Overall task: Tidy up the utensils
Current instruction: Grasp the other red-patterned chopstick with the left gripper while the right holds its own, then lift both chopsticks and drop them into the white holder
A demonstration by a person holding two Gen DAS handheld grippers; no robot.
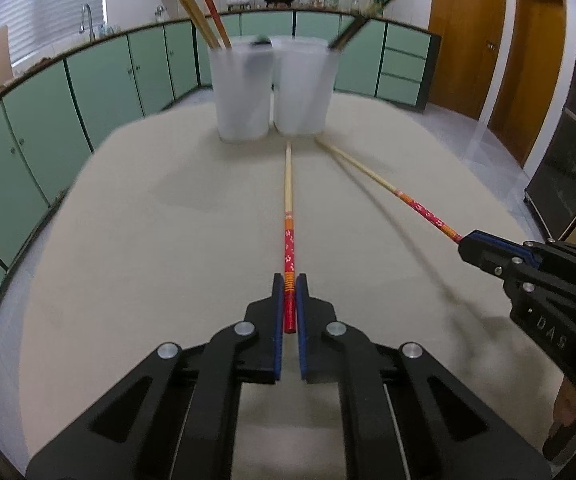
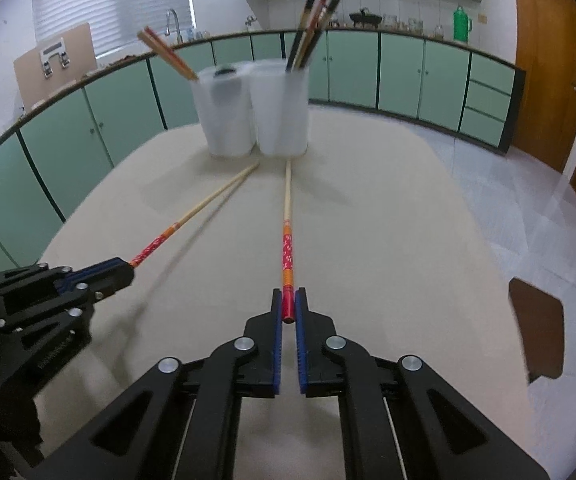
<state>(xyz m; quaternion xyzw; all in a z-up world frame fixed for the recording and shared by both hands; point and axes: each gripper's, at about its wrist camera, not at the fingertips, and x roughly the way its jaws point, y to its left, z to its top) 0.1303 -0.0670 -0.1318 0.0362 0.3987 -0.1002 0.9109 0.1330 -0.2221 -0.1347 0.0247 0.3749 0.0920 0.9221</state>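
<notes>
While both tools point toward two frosted cups (image 1: 271, 92) at the table's (image 1: 147, 240) far end, each is clamped on a red-handled chopstick. Left gripper (image 1: 290, 280) pinches the left chopstick (image 1: 288, 208); right gripper (image 2: 289, 294) pinches the right chopstick (image 2: 287, 220), tips reaching nearly to the cups.

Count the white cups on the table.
2: the left cup and the right cup stand side by side at the table's far end, chopsticks inside each; none seems hidden.

A home kitchen: a long run of pale green cabinet doors (image 1: 99, 80) under a counter, a chrome sink tap (image 2: 172, 20), cookware on the counter, white wall tiles, wooden doors (image 1: 464, 32).
</notes>
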